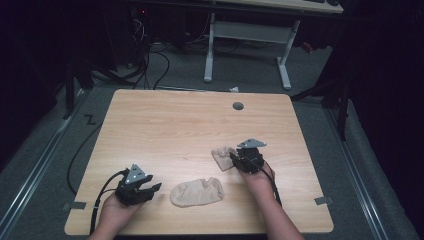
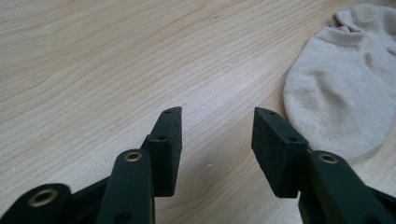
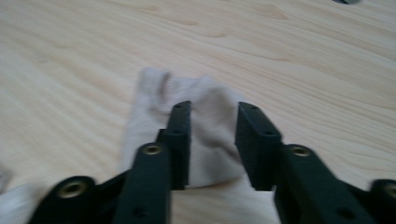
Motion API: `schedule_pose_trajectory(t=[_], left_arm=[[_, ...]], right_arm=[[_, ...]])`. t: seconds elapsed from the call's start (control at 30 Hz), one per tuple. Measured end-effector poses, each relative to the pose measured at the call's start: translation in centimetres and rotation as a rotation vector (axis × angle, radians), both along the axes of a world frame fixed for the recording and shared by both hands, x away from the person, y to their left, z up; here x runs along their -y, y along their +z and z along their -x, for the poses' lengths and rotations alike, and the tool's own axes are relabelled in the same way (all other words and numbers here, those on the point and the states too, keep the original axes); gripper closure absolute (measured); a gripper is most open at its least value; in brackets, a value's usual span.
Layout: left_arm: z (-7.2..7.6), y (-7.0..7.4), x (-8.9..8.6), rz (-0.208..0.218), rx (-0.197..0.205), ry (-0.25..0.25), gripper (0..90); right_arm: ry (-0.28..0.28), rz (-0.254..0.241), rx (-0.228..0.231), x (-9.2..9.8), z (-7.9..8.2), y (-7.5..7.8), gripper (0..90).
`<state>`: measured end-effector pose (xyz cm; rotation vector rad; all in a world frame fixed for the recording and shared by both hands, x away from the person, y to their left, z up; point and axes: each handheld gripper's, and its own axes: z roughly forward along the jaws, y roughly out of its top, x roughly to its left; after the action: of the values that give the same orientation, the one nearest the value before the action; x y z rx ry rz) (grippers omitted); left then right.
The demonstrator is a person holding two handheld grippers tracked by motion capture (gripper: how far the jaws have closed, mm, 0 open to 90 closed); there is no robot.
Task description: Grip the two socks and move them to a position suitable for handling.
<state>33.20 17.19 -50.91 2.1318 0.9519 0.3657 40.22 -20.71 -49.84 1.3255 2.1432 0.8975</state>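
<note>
Two beige ankle socks lie on the wooden table (image 1: 190,125). One sock (image 1: 197,192) lies flat near the front edge, and its toe end (image 2: 345,88) reaches in at the right of the left gripper view. The other sock (image 1: 222,156) is bunched up further back. My right gripper (image 1: 234,157) points at that bunched sock (image 3: 154,98). Its jaws (image 3: 214,112) stand open just over the cloth, with the sock lying between and beyond them. My left gripper (image 1: 152,190) rests low on the table to the left of the flat sock. Its jaws (image 2: 217,126) are open over bare wood.
A round grey grommet (image 1: 238,106) sits in the tabletop near the far edge. Beyond the table stand a white desk frame (image 1: 247,45) and loose cables (image 1: 150,60) on the grey floor. Black cables trail from both grippers over the front edge.
</note>
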Motion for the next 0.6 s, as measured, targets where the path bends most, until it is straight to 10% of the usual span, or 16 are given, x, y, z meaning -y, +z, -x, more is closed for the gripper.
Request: schedule_pose_trajectory(t=[0.13, 0.27, 0.37, 0.6], left_arm=[[-0.1, 0.0, -0.1, 0.002, -0.003, 0.004, 53.4], [-0.1, 0.0, -0.1, 0.001, -0.003, 0.003, 53.4], [-0.1, 0.0, -0.1, 0.004, -0.004, 0.005, 53.4], [-0.1, 0.0, -0.2, 0.007, -0.005, 0.007, 53.4]], right_arm=[[-0.016, -0.016, -0.03, 1.1, -1.5, -0.7, 58.8], [0.022, 0.01, -0.056, 0.7, -1.8, -1.5, 73.9], [0.033, 0.011, -0.023, 0.1, -1.3, -0.9, 87.8], [0.085, -0.036, 0.048, -2.0, 0.0, 2.1, 88.4]])
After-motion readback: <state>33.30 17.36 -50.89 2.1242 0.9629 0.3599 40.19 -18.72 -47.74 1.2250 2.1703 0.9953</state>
